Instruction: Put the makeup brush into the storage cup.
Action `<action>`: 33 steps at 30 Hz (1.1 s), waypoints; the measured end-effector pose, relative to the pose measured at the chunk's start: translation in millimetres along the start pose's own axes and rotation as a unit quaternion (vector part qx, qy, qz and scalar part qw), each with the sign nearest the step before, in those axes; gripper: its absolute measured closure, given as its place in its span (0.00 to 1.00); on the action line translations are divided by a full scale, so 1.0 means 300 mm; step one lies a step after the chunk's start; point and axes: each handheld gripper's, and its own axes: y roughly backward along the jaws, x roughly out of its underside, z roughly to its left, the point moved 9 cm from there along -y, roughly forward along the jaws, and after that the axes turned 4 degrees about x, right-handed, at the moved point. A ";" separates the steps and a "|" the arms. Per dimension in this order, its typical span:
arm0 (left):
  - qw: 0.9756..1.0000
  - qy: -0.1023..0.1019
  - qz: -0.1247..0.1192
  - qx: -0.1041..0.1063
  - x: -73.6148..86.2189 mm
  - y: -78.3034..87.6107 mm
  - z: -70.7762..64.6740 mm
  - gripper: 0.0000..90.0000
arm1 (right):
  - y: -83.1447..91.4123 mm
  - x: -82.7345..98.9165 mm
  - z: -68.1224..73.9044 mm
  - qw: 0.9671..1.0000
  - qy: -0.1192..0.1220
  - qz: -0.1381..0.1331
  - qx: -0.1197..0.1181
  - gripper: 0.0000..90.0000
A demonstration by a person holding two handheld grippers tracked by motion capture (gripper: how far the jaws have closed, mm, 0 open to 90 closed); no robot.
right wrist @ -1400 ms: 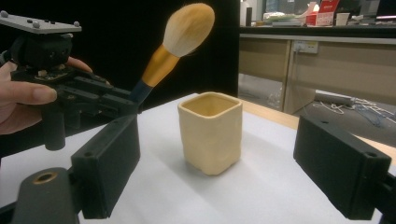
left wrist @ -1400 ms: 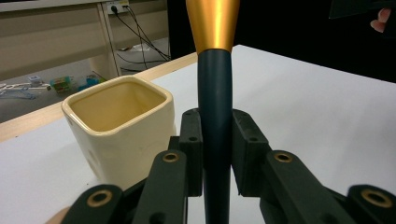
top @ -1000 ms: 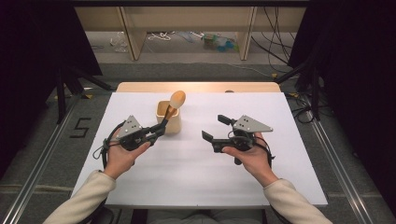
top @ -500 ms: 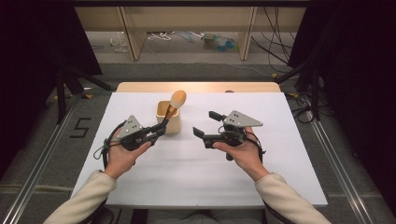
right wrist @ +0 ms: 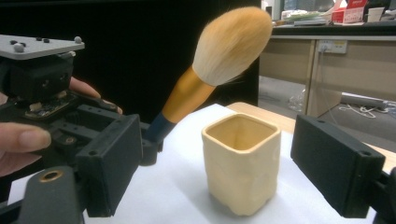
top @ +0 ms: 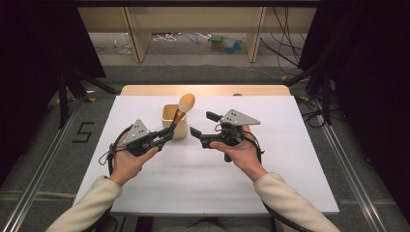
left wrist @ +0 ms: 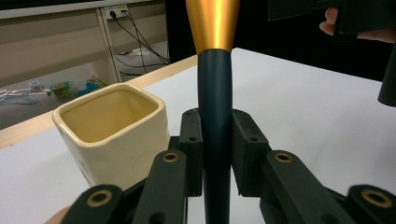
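The brush (right wrist: 205, 74) has tan bristles, a gold ferrule and a dark handle. The cup (right wrist: 242, 165) is cream; the desk (top: 300, 159) is white.

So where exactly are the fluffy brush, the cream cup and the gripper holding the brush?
brush (right wrist: 232, 45), right gripper view, on the bristle head.
cup (right wrist: 243, 173), right gripper view, on its front wall.
left gripper (top: 170, 130), high view, at its jaw tips, shut on the brush handle.
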 end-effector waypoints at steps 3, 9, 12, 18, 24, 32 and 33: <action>1.000 -0.001 0.000 0.000 0.000 0.000 0.000 0.84 | -0.023 -0.001 0.008 1.000 -0.012 0.006 -0.005 0.22; 1.000 -0.002 0.000 0.000 0.000 0.000 0.000 0.84 | -0.076 -0.009 0.020 1.000 -0.014 0.002 -0.007 0.26; 1.000 -0.002 0.000 0.000 0.001 -0.001 0.000 0.84 | -0.097 -0.006 0.038 1.000 -0.023 0.010 -0.013 0.27; 1.000 -0.003 0.000 0.001 0.001 -0.001 0.000 0.84 | -0.128 -0.007 0.051 0.999 -0.031 0.007 -0.013 0.33; 1.000 -0.002 0.000 0.001 0.001 -0.002 0.000 0.84 | -0.152 -0.012 0.054 0.999 -0.036 0.002 -0.008 0.41; 1.000 -0.004 0.002 -0.001 0.003 -0.002 0.003 0.84 | -0.171 -0.015 0.059 0.999 -0.042 0.007 -0.006 0.46; 1.000 -0.004 0.003 -0.001 0.004 -0.001 0.004 0.84 | -0.175 -0.019 0.059 0.999 -0.041 -0.001 -0.006 0.46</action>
